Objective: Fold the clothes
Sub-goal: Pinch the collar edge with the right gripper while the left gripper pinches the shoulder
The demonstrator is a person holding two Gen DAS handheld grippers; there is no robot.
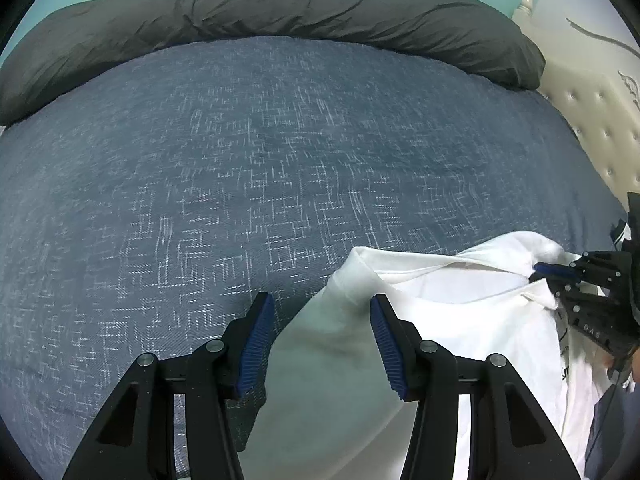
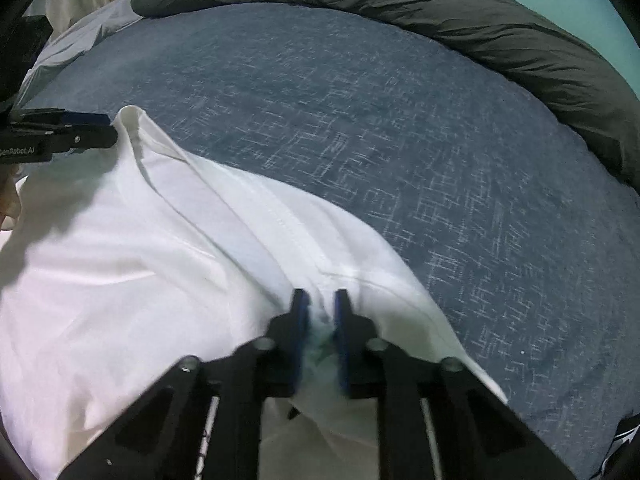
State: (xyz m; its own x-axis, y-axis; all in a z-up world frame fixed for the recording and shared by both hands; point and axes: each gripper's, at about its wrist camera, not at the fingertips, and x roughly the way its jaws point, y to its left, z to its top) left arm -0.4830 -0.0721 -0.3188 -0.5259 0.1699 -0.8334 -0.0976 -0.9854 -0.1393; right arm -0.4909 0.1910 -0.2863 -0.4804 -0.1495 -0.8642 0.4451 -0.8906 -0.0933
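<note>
White shirt [image 2: 132, 248] spread on blue bedspread [image 2: 400, 128].
Pinched in right gripper [image 2: 321, 308] at near edge; left gripper [image 1: 320, 312] spread wide over a fold, not gripping.

Wide open blue woven bedspread [image 1: 240, 160] beyond the crumpled white garment [image 2: 120, 260], only the dark grey rolled duvet [image 1: 280, 12] blocking its far edge.

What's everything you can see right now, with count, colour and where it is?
garment: one, white, crumpled on the near part of the bed.
bedspread: one, blue with white flecks, covering the bed.
duvet: one, dark grey, rolled along the far edge.
headboard: one, cream, tufted, at right in the left view.
left tool: one, black with blue pads, open over the garment's edge.
right tool: one, black with blue pads, pinching garment fabric.
</note>
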